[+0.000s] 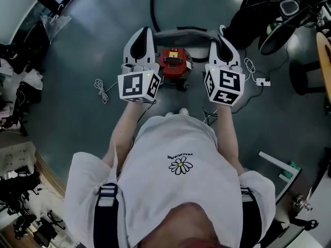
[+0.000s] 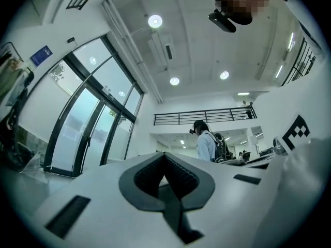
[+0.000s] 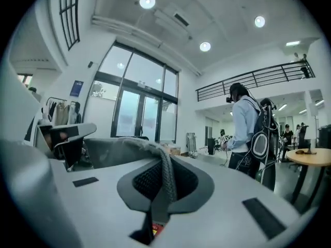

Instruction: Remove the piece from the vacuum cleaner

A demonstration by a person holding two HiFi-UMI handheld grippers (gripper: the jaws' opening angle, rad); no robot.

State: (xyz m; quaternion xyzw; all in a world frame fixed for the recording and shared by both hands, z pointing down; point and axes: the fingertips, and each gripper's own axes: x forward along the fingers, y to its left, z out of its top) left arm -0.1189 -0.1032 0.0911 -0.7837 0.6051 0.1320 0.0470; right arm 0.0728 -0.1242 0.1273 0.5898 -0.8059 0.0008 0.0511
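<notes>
1. Jaws of the right gripper (image 3: pixel 164 164) are pinched shut on a grey ribbed hose (image 3: pixel 166 180), which arches out of them and runs off towards the left gripper.
2. Jaws of the left gripper (image 2: pixel 165 156) are pressed together; its own view shows nothing clearly between them.
3. From the head view, both grippers are held at chest height, side by side, and the hose (image 1: pixel 186 35) spans from the right gripper (image 1: pixel 221 32) to the tip of the left gripper (image 1: pixel 145 32). Whether the left jaws hold the hose end cannot be told.
4. Below the hose, the red vacuum cleaner (image 1: pixel 173 60) sits on the grey floor (image 1: pixel 93 50).
</notes>
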